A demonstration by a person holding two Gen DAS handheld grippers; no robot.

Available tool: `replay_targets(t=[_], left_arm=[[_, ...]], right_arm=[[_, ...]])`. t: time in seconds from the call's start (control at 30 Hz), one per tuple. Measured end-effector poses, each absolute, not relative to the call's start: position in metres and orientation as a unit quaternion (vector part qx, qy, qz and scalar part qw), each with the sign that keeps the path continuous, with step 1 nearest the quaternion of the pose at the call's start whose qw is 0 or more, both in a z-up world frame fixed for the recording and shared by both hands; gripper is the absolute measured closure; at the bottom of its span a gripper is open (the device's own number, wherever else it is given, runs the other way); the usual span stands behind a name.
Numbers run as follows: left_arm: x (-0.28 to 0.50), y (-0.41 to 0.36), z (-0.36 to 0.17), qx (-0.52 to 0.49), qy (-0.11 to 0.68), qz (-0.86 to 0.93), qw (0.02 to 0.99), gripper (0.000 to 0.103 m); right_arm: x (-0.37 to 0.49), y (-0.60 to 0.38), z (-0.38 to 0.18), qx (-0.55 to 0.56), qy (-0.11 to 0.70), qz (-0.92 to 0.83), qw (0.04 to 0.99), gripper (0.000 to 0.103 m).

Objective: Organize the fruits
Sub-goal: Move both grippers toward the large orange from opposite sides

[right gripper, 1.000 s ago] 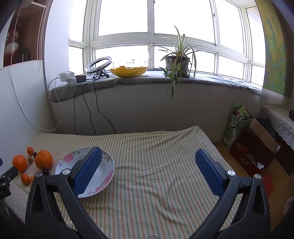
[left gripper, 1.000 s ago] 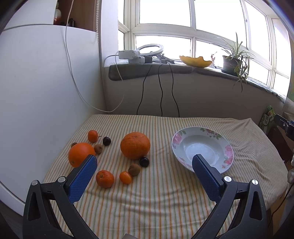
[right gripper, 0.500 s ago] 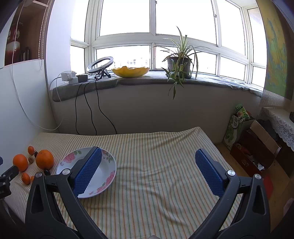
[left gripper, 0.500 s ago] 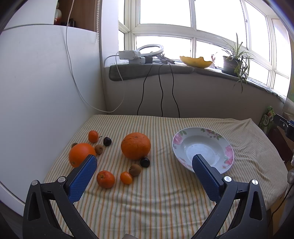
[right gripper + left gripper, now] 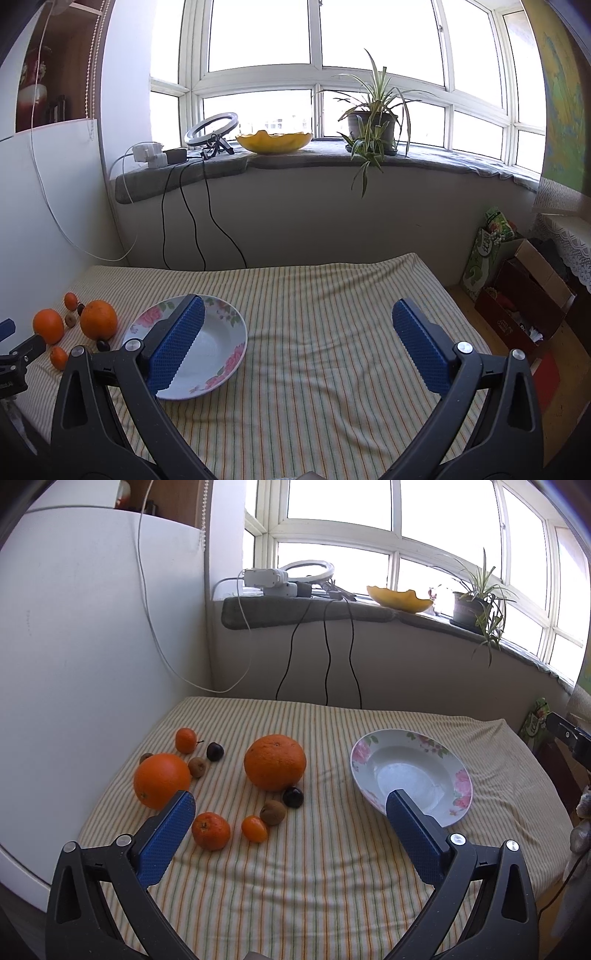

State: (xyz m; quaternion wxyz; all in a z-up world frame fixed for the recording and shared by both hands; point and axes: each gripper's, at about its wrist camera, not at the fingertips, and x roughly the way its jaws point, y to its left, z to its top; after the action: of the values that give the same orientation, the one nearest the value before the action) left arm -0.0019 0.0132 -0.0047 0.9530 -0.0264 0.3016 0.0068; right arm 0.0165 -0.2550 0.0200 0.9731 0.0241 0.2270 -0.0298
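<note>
Loose fruit lies on the striped tablecloth in the left wrist view: a large orange [image 5: 275,762], a second orange [image 5: 161,780], small mandarins [image 5: 211,830], brown kiwis [image 5: 272,812] and dark plums [image 5: 293,796]. An empty floral plate [image 5: 410,775] sits to their right. My left gripper [image 5: 290,806] is open and empty above the table's near side. My right gripper [image 5: 299,317] is open and empty, hovering right of the plate [image 5: 221,332]; the fruit [image 5: 98,319] shows at its far left.
A white board [image 5: 92,646] stands along the table's left edge. Cables [image 5: 327,664] hang from the windowsill behind. A yellow bowl [image 5: 274,142] and a potted plant [image 5: 371,125] sit on the sill. Boxes [image 5: 517,306] stand on the floor at the right.
Both views have shifted only slightly; the right gripper drifted a little left toward the plate. Both grippers stay open and nothing on the table has moved.
</note>
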Motion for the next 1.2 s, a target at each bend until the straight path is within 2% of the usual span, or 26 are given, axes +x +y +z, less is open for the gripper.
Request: replay_targets(t=[0.07, 0.13, 0.5, 0.77, 1.0, 1.2], left_arm=[[-0.003, 0.017, -0.008, -0.027, 0.305, 0.009, 0.952, 0.000], [-0.003, 0.022, -0.012, -0.026, 0.308, 0.014, 0.951, 0.008], [0.018, 0.057, -0.033, -0.096, 0.355, -0.008, 0.930, 0.031], [0.043, 0.071, -0.041, -0.136, 0.374, -0.026, 0.917, 0.035], [0.067, 0.067, -0.045, -0.120, 0.392, -0.037, 0.911, 0.035], [0.087, 0.069, -0.049, -0.135, 0.406, -0.051, 0.902, 0.035]], right_arm=[[0.021, -0.253, 0.016, 0.029, 0.234, -0.010, 0.972, 0.000], [0.027, -0.249, 0.014, 0.033, 0.241, 0.016, 0.970, 0.000], [0.077, -0.199, 0.001, 0.040, 0.312, 0.181, 0.932, 0.000], [0.122, -0.148, -0.021, 0.035, 0.386, 0.258, 0.885, 0.008], [0.166, -0.106, -0.038, 0.049, 0.441, 0.308, 0.842, 0.013], [0.190, -0.066, -0.048, 0.042, 0.476, 0.346, 0.808, 0.013]])
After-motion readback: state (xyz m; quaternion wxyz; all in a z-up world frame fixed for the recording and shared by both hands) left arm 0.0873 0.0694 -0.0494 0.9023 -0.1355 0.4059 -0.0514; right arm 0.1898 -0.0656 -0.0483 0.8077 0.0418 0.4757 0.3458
